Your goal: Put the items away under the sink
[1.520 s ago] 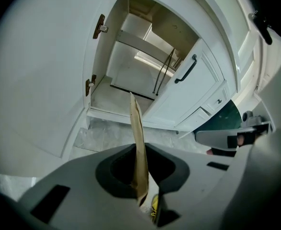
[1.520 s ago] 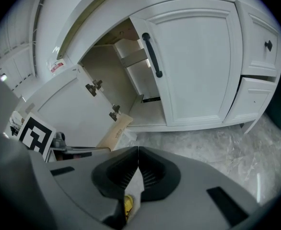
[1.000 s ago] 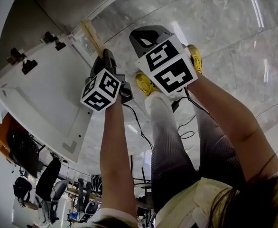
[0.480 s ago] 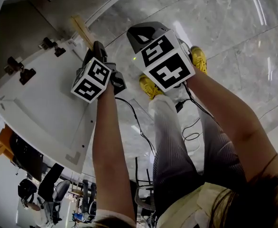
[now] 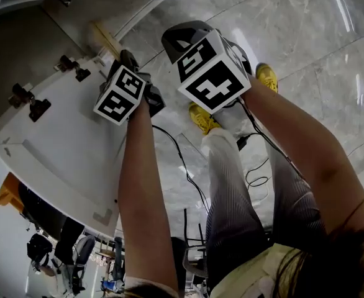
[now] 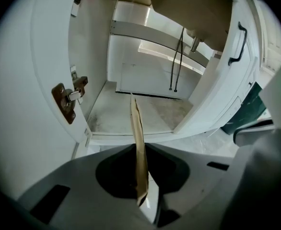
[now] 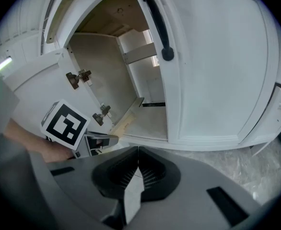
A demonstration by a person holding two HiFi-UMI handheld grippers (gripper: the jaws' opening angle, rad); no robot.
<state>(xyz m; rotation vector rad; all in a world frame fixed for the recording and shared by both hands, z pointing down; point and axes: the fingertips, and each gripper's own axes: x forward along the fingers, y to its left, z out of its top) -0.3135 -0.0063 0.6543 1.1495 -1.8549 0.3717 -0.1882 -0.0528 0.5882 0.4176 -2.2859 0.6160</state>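
My left gripper (image 5: 127, 59) is shut on a thin, flat tan board (image 6: 138, 143), which I see edge-on. The board (image 5: 105, 40) points into the open cabinet under the sink, its far end over the bare cabinet floor (image 6: 112, 115). In the right gripper view the board (image 7: 123, 124) sticks out past the left gripper's marker cube (image 7: 64, 123) at the cabinet's front edge. My right gripper (image 7: 137, 150) hangs to the right, in front of the right door (image 7: 212, 71), jaws shut with nothing between them.
Both cabinet doors stand open: the left door (image 5: 64, 141) with brown hinges (image 6: 66, 101), the right with a black handle (image 7: 157, 25). Two thin hoses (image 6: 176, 61) hang from the sink basin (image 6: 188, 4) at the back. Yellow shoes (image 5: 200, 117) and a cable (image 5: 183, 169) are on the marble floor.
Both grippers have moved forward toward the cabinet opening, and the board in the left gripper has gone with it, its tip now closer to the inside.
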